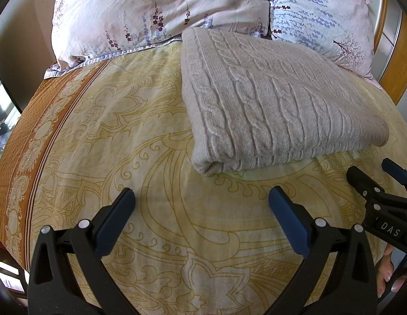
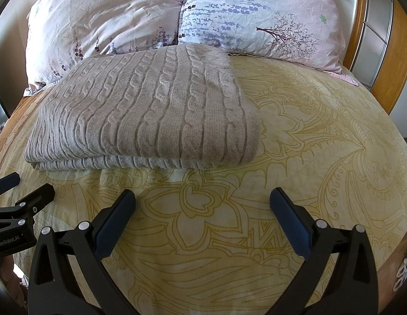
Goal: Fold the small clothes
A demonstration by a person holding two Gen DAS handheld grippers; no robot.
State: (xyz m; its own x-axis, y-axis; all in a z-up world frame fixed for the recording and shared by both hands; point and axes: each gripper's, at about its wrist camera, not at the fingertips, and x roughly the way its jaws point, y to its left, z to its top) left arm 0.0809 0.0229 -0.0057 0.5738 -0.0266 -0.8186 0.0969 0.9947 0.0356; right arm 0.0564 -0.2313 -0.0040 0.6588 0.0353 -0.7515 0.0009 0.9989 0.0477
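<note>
A folded grey cable-knit sweater lies on a bed under a yellow patterned bedspread, its far edge close to two floral pillows at the top of the frame.

In the left wrist view, the left gripper hangs at the bottom centre, jaws spread wide and holding nothing. The sweater sits above and to the right of it, its near folded corner just beyond the gap between the fingers, apart from the blue pads. The right gripper enters at the lower right edge, near the sweater's near edge; its opening cannot be told from this angle. Fingers of the person's hand show below it.

In the right wrist view, the right gripper is also at the bottom centre, jaws wide and empty above bare bedspread. The sweater fills the centre left, its stacked near edge running across the frame just beyond the fingertips, not touching them. The left gripper pokes in at the lower left, close to the sweater's near left corner. The pillows fill the upper frame, and a wooden headboard curves along the right edge.
</note>
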